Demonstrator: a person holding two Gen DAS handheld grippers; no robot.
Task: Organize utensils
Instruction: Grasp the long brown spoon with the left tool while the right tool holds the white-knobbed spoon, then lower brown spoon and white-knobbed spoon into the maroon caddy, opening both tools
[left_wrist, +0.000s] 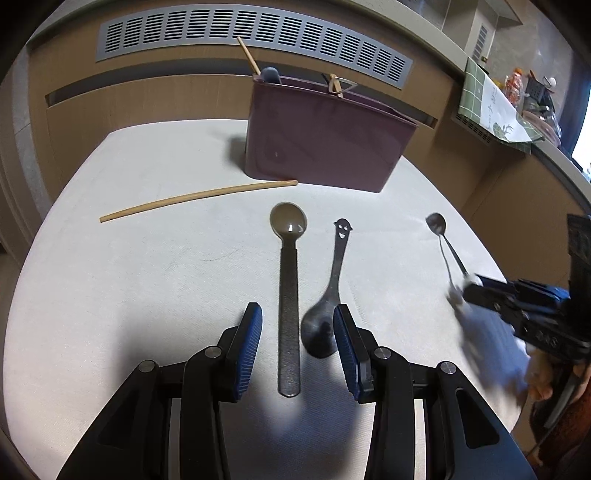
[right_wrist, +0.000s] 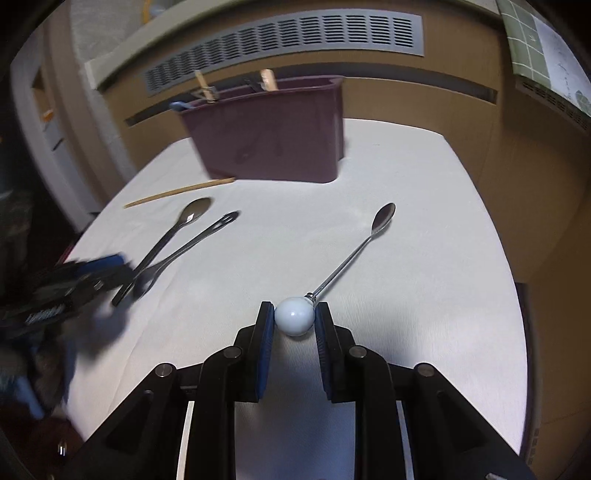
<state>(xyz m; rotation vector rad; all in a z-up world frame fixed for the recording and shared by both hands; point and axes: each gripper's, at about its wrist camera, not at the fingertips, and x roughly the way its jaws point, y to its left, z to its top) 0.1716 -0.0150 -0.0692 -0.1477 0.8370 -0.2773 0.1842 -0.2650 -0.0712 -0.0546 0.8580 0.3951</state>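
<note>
A maroon utensil holder (left_wrist: 321, 140) stands at the back of the white table and also shows in the right wrist view (right_wrist: 269, 136). My left gripper (left_wrist: 297, 325) is open, its fingers on either side of a long brown spoon (left_wrist: 289, 280) and the bowl of a dark smiley-handled spoon (left_wrist: 325, 317). A wooden chopstick (left_wrist: 199, 197) lies to the left. My right gripper (right_wrist: 294, 317) is shut on the white ball end (right_wrist: 294, 316) of a thin metal spoon (right_wrist: 351, 251), which also shows in the left wrist view (left_wrist: 441, 236).
The holder holds a chopstick (left_wrist: 248, 55), a blue utensil (left_wrist: 270, 75) and a wooden clip (left_wrist: 335, 85). A brown cabinet with a grey vent (left_wrist: 255, 40) runs behind the table. A green checked cloth (left_wrist: 487, 103) hangs at the right.
</note>
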